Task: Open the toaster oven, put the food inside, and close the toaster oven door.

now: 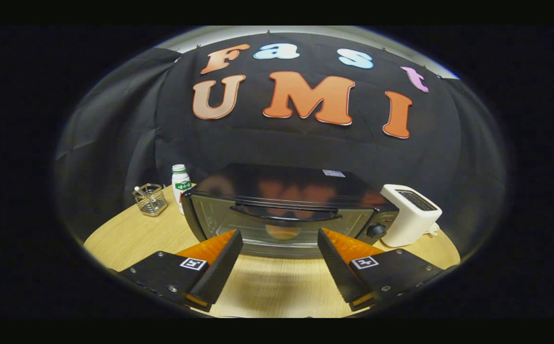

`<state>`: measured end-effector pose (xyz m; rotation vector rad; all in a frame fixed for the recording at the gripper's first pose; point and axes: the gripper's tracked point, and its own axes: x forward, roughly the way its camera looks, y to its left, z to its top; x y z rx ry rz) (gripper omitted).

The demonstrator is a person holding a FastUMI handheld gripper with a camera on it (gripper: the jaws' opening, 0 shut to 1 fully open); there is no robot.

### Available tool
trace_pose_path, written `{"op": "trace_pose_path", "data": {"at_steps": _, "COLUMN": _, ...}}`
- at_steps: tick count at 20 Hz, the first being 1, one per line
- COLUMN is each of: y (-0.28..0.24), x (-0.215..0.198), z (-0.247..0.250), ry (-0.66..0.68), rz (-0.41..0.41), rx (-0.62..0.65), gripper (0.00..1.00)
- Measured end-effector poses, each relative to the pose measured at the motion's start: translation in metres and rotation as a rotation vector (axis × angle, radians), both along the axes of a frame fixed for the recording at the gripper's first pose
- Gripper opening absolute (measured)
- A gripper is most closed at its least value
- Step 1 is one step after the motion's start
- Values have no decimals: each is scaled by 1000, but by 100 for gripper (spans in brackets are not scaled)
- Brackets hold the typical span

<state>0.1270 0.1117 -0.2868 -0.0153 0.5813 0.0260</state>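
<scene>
Black cloth wall (114, 124) behind wooden table (128, 234)

Bench (128, 239): pale wood grain, rounded edge. Standing on it, left to right: a wire basket (151, 199); a white bottle (180, 187) with green cap, just beside the oven's left corner; a black toaster oven (286, 210), door closed; a white toaster (413, 215) close against the oven's right side.

toaster oven (281, 210) ahead of parted fingers (219, 263), toaster (413, 215) right
</scene>
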Motion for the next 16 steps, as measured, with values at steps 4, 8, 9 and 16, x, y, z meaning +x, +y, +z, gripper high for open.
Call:
{"op": "trace_pose_path", "data": {"at_steps": 4, "y": -7, "x": -18, "z": 45, "ry": -130, "rz": 8, "rx": -10, "gripper": 95}}
{"op": "trace_pose_path", "data": {"at_steps": 8, "y": -16, "x": -48, "z": 98, "ry": -231, "rz": 13, "rx": 28, "gripper": 95}}
{"op": "trace_pose_path", "data": {"at_steps": 9, "y": -20, "x": -57, "z": 114, "ry": -262, "rz": 16, "rx": 27, "gripper": 95}}
{"op": "trace_pose_path", "data": {"at_steps": 16, "y": -41, "x": -129, "z": 200, "ry": -395, "rz": 40, "rx": -3, "gripper": 96}}
